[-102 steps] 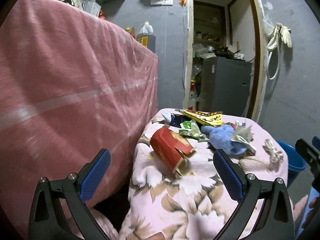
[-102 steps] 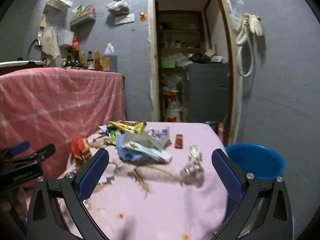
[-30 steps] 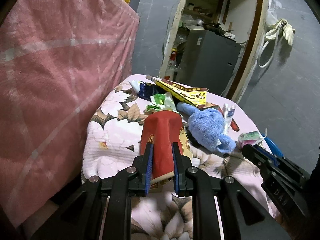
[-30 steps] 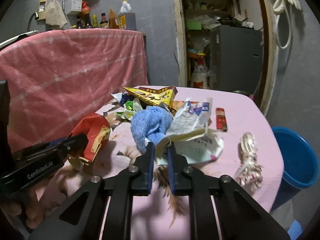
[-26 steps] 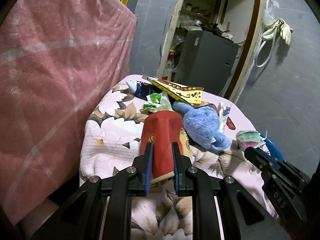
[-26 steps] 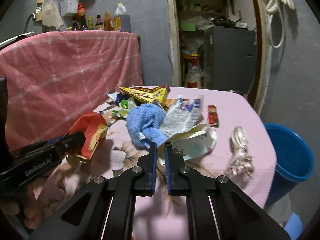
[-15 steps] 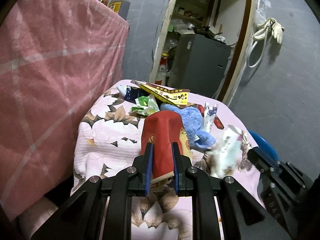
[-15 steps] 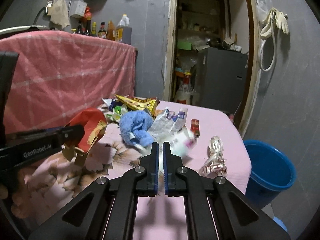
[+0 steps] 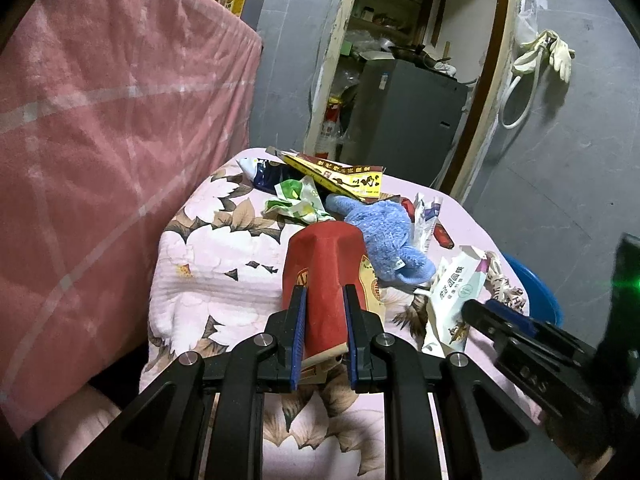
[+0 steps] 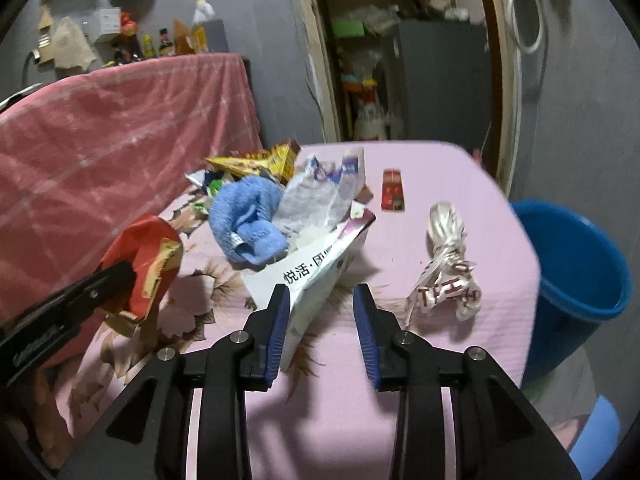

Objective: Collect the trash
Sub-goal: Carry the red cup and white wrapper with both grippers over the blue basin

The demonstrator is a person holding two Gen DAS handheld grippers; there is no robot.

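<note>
My left gripper (image 9: 322, 300) is shut on a red paper carton (image 9: 326, 276), held above the flowered table cover; the carton also shows in the right wrist view (image 10: 148, 256). My right gripper (image 10: 320, 300) is open, and a white paper wrapper with printed characters (image 10: 316, 276) lies between its fingers, against the left pad. The wrapper also shows in the left wrist view (image 9: 456, 292). More trash lies beyond: a blue cloth (image 10: 248, 216), a yellow packet (image 10: 260, 160), a crumpled white bag (image 10: 320, 196), a small red packet (image 10: 393, 190) and a knotted ribbon bundle (image 10: 448, 268).
A blue bucket (image 10: 576, 276) stands beside the table's right edge. A pink draped counter (image 9: 100, 120) with bottles rises on the left. A doorway with a grey cabinet (image 9: 408, 108) lies behind the table.
My right gripper has opened from shut, and the white wrapper has dropped down between its fingers toward the table. My left gripper still holds the red carton.
</note>
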